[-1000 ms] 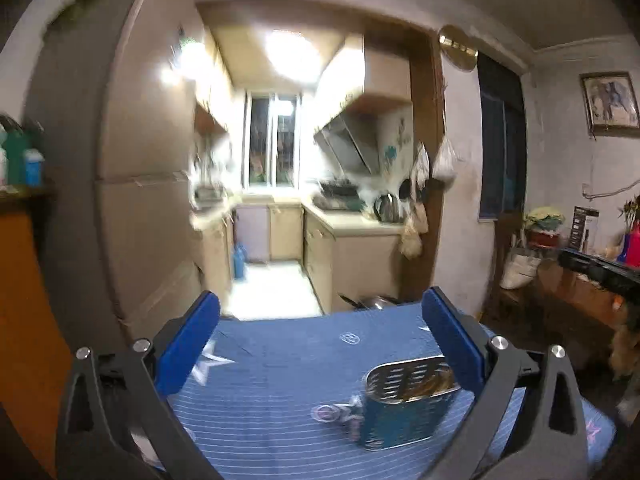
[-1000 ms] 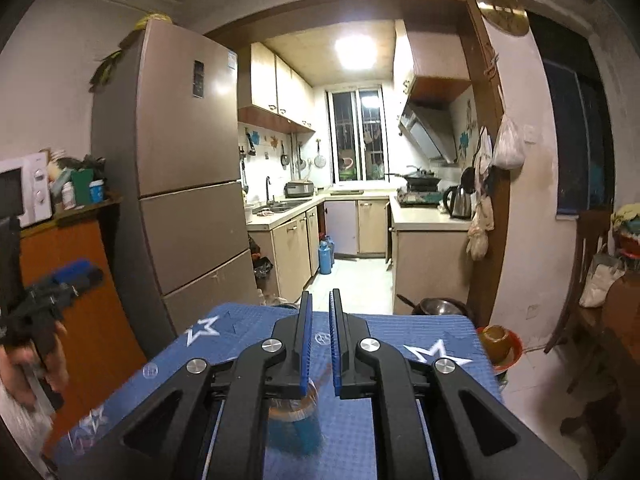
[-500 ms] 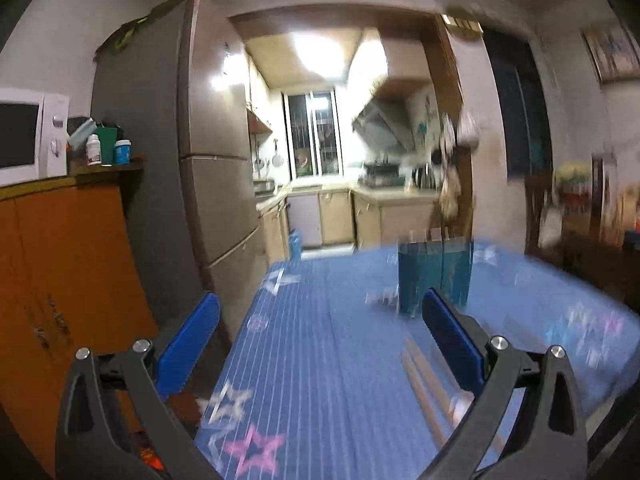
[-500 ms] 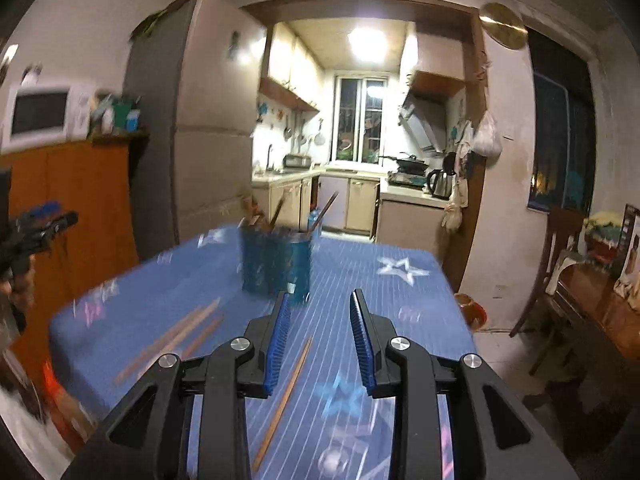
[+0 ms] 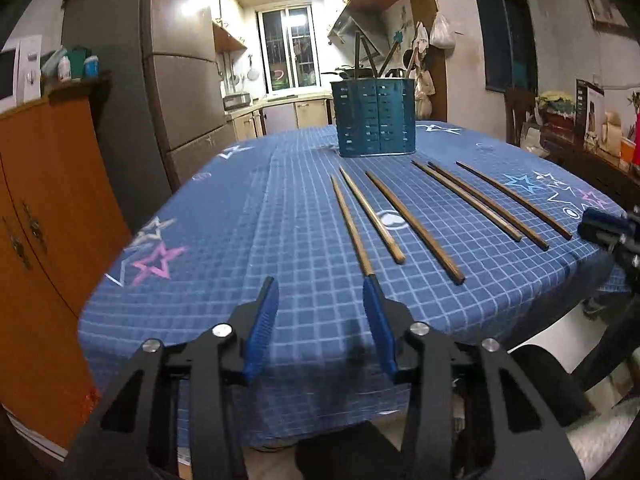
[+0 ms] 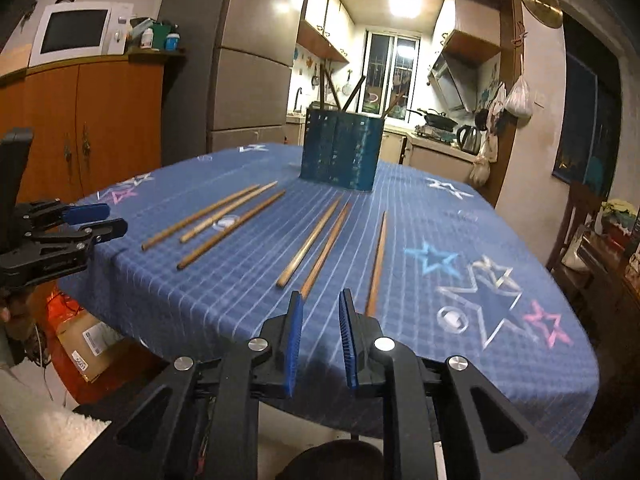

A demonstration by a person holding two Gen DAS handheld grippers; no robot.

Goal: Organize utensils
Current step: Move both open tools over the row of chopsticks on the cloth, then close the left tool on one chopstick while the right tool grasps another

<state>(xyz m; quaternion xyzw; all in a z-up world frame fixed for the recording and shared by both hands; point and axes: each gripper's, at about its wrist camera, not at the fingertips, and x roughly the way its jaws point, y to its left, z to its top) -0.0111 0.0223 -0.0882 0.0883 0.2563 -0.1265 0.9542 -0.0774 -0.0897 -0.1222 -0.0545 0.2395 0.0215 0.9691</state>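
Six loose chopsticks lie flat on the blue star-print tablecloth (image 5: 280,216), fanned out in two loose groups of three between the near edge and the utensil holder (image 5: 375,118). The holder, a perforated blue-green caddy, stands upright toward the far edge and holds a few sticks leaning out of its top. Left gripper (image 5: 322,322) hovers low at the near edge, jaws well apart, nothing between them; the right-hand pad sits just at the butt end of the leftmost chopstick (image 5: 351,224), likely lined up so the stick can be taken by its end. From the right wrist view, the right gripper (image 6: 320,334) also hangs at the near edge, jaws parted only narrowly and empty, with the butt of one chopstick (image 6: 326,245) just ahead of the left pad and the rightmost chopstick (image 6: 377,261) ending beside the right pad. The sticks all point roughly toward the holder, which would make a lengthwise pickup and a drop into the caddy straightforward. Judgement: sorting is partly done, six pieces still to collect. Risk: thin round sticks may roll on the cloth or slip when pinched near one end.
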